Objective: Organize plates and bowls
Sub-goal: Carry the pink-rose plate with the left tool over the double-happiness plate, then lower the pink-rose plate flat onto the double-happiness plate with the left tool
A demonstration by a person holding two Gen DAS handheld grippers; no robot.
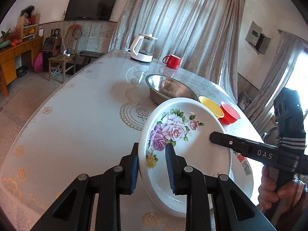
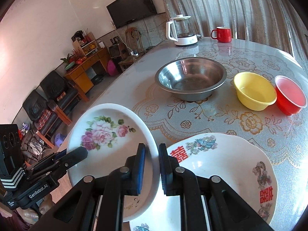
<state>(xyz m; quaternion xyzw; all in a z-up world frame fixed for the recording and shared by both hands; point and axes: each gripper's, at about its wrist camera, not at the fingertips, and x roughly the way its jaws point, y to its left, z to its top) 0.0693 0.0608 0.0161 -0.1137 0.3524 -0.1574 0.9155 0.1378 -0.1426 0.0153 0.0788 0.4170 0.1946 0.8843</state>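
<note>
From the left wrist, the left gripper (image 1: 152, 166) has its jaws closed on the near rim of the rose plate (image 1: 179, 144), which tilts above the desk (image 1: 77, 115). The right gripper (image 1: 221, 137) pinches the plate's far edge. Beyond stand a steel bowl (image 1: 169, 88), a yellow bowl (image 1: 210, 104) and a red bowl (image 1: 230, 112).

From the right wrist, the right gripper's jaws are nearly shut on the rose plate's rim, just over a second plate (image 2: 227, 169) lying on the desk.
</note>
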